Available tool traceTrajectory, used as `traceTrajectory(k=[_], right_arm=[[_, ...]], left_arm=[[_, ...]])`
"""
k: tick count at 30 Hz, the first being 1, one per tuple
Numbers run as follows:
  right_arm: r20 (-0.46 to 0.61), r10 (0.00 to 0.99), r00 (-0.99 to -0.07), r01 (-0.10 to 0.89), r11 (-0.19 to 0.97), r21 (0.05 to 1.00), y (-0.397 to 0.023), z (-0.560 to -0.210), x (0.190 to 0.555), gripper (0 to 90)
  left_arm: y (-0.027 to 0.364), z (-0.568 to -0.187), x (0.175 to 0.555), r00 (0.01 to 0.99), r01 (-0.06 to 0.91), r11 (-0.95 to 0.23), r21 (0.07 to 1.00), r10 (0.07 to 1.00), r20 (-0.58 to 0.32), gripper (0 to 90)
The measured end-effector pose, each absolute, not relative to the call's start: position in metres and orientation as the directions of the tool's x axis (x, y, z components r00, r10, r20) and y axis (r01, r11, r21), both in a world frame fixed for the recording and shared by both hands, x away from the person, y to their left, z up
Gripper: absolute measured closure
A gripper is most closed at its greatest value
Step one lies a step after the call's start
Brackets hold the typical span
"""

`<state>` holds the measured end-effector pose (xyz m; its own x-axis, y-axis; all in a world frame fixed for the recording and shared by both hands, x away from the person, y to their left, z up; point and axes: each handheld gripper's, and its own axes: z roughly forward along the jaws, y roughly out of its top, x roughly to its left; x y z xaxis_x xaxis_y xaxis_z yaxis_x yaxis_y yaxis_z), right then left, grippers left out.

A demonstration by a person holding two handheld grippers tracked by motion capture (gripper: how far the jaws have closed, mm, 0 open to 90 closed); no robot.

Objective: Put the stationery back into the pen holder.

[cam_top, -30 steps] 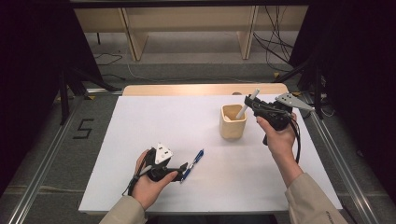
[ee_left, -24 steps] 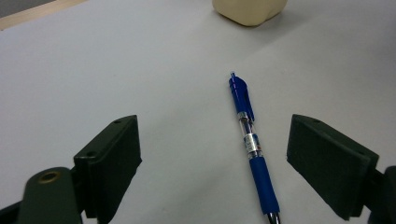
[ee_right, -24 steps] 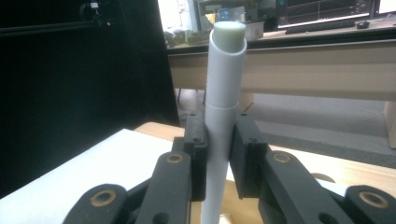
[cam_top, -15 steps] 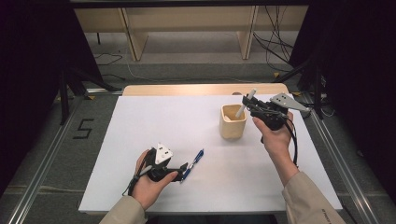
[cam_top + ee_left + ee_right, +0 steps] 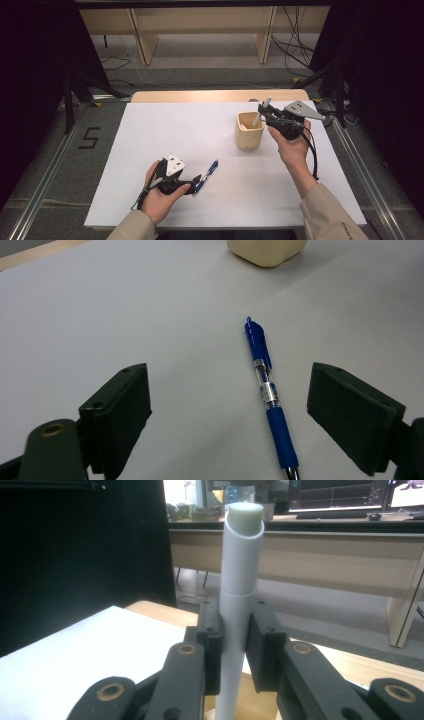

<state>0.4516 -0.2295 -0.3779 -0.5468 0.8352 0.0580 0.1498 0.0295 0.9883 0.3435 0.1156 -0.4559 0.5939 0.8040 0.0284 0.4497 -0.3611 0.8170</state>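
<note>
Two tongs: right [image 5: 234, 645] clamps white marker [image 5: 240, 570] upright; left [image 5: 245, 410] open, straddling blue pen [image 5: 267, 395].

Left hand-held gripper [image 5: 230, 410] agape, right [image 5: 234, 645] clamped

This looks like a lab or office set up for recording. A white table [image 5: 150, 130] stands between black curtains [image 5: 35, 75] at the left and right edges, with rails [image 5: 45, 172] and loose cables [image 5: 295, 45] on the grey floor, and the right gripper view shows desks [image 5: 325, 550] with monitors [image 5: 335, 495] along its top.
</note>
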Motion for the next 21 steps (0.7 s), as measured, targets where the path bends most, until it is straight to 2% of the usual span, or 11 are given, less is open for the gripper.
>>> traceTrajectory(k=[21], right_arm=[[-0.003, 0.847, -0.532, 0.144, 0.094, 0.985, -0.226, -0.390, 0.461, 78.4]], left_arm=[[0.115, -0.456, 0.343, 0.594, 0.452, -0.362, 0.815, 0.804, 0.027, 17.4]])
